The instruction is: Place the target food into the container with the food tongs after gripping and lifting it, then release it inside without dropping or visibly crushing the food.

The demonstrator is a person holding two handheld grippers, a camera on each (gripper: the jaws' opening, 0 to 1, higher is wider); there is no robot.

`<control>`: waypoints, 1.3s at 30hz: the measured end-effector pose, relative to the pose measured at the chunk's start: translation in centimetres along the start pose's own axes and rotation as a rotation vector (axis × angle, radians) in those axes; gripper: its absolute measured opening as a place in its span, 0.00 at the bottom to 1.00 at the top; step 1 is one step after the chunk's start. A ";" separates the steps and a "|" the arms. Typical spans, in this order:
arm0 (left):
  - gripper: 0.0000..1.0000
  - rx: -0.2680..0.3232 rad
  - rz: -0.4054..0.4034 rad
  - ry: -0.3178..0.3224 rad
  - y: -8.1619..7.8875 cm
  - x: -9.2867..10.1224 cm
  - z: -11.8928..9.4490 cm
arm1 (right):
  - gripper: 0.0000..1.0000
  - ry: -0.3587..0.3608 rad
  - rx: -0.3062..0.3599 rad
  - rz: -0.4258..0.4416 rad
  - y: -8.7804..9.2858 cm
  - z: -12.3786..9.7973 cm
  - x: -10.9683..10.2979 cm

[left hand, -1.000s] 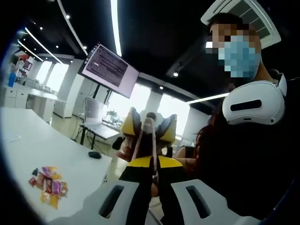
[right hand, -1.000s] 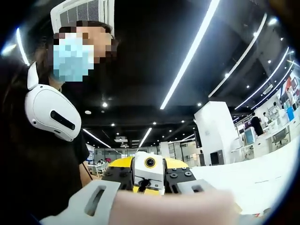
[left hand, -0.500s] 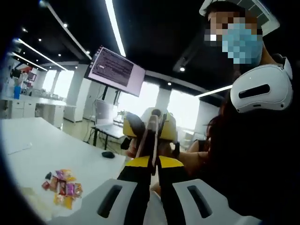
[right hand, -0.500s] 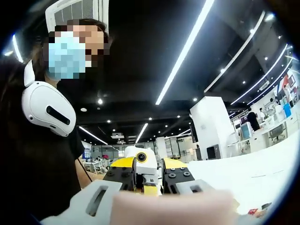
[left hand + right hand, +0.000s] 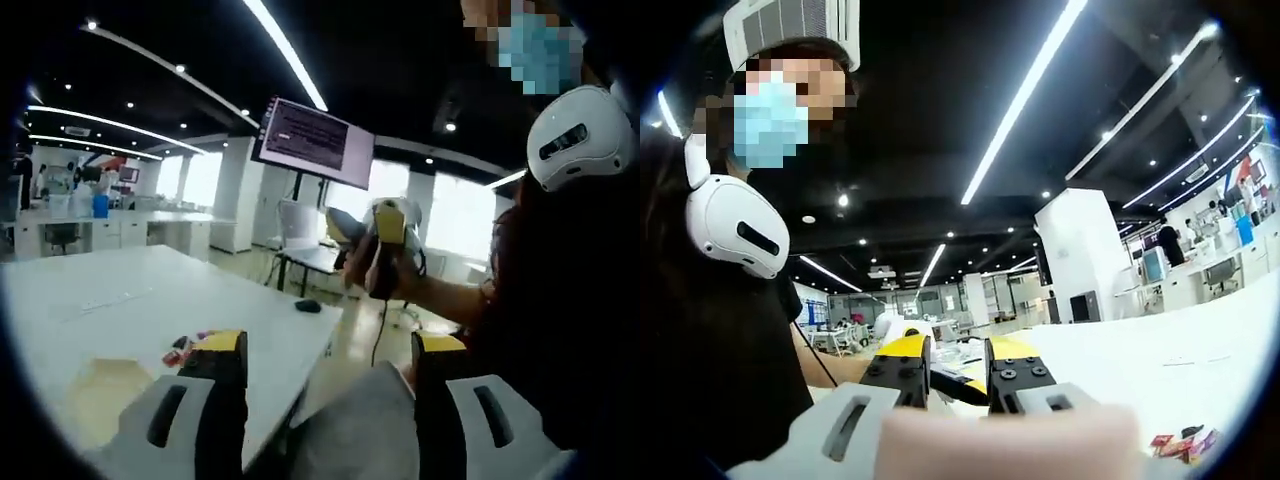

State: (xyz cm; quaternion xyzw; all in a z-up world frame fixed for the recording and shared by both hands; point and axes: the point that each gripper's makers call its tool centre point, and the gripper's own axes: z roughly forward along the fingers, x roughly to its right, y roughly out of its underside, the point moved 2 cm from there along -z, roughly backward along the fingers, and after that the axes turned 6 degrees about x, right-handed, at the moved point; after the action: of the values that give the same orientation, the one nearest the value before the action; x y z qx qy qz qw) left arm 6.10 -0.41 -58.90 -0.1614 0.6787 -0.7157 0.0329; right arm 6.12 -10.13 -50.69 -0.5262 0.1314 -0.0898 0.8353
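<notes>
The left gripper (image 5: 328, 345) is open with nothing between its fingers, above the near edge of the white table (image 5: 120, 300); the snacks (image 5: 185, 347) lie just left of its left finger. The right gripper (image 5: 958, 362) holds a gap between its fingers, and I cannot tell if it grips anything. The snacks (image 5: 1180, 441) lie well to the right of its fingers, with bare table around them.

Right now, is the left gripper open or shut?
Open. In the left gripper view, the left gripper has its two jaws standing well apart, with nothing held between them.
</notes>
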 end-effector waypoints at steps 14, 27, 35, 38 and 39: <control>0.99 -0.283 0.092 -0.513 9.0 -7.0 -12.1 | 0.21 0.080 -0.015 -0.013 -1.1 -2.2 0.1; 0.99 -0.315 0.028 -0.598 13.2 -9.9 -15.9 | 0.21 0.212 -0.011 -0.049 -2.3 -6.0 0.7; 0.99 -0.344 0.062 -0.524 14.8 -10.5 -15.4 | 0.22 0.277 -0.031 -0.073 -2.4 -6.9 0.7; 0.99 -0.355 0.068 -0.502 15.2 -10.8 -15.3 | 0.22 0.295 -0.047 -0.079 -2.3 -7.1 1.0; 0.99 -0.353 0.065 -0.494 15.3 -10.8 -15.2 | 0.22 0.298 -0.055 -0.084 -2.3 -7.1 1.0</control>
State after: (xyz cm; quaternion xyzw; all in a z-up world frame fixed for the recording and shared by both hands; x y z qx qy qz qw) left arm 9.49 15.89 -76.34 -0.3119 0.7688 -0.5245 0.1913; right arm 4.84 -17.52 -51.65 -0.5349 0.2341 -0.1978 0.7874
